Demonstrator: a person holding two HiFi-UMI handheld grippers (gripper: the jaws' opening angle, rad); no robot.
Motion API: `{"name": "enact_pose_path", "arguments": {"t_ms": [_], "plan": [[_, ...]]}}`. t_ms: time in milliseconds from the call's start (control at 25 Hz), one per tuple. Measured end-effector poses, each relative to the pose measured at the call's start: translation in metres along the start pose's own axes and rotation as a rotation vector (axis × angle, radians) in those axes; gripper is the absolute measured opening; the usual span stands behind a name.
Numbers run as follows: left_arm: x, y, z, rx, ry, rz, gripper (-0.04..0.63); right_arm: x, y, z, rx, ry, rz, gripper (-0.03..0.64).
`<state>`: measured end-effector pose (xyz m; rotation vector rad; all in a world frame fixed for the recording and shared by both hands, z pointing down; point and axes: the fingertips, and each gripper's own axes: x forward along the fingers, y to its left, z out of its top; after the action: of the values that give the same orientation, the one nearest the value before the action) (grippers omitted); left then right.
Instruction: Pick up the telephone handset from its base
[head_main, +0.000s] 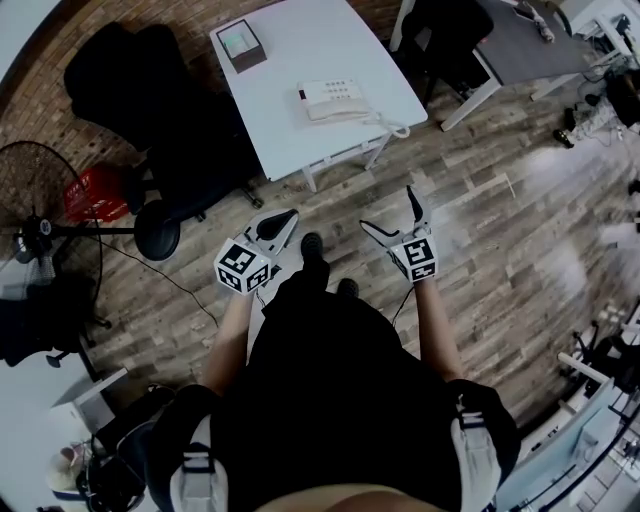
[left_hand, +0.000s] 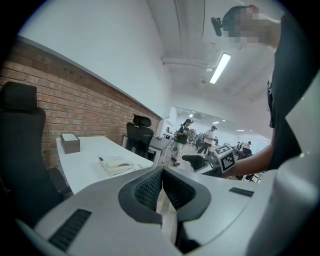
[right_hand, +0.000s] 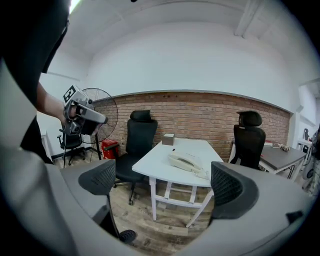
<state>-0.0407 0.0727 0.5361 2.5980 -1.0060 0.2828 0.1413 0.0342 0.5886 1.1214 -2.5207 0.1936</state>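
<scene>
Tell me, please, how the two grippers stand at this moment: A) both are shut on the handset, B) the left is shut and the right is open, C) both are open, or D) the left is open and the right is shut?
B: the left gripper has its jaws pressed together with nothing between them, while the right gripper has its jaws wide apart and empty, with the telephone lying on the table beyond them.
</scene>
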Motion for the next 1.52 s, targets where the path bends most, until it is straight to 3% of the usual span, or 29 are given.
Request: {"name": "enact_pose_path", "arguments": {"t_ms": [1520], "plan": [[0.030,0.127,0.038,0.019,-0.028,-0.123,0.020,0.102,-0.021,0.049,0.038,0.004,-0.167,0.575]]}}
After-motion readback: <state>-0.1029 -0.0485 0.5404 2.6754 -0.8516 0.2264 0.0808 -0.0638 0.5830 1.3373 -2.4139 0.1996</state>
